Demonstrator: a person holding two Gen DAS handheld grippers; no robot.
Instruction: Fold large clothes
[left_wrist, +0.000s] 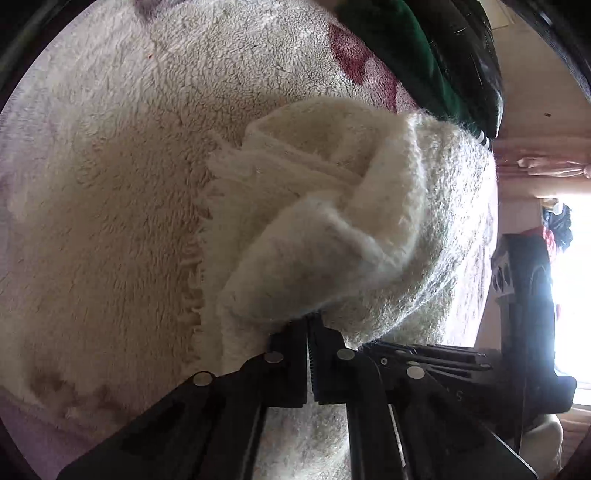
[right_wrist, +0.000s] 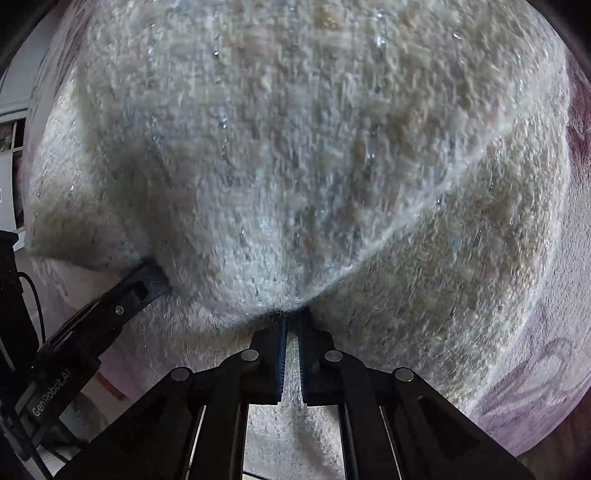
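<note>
Both the left gripper (left_wrist: 312, 319) and right gripper (right_wrist: 291, 314) are clenched on the fuzzy cream sweater (left_wrist: 369, 206), which lies bunched on the fleece blanket (left_wrist: 110, 184); folding seems barely begun, most remaining.

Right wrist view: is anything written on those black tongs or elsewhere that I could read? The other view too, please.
"GenRobot.AI": white letters on the body of the left tongs, at the lower left of the right wrist view.
A faint mark, perhaps "S", on the black casing in the left wrist view: too faint to read.
Nothing on the sweater.
</note>
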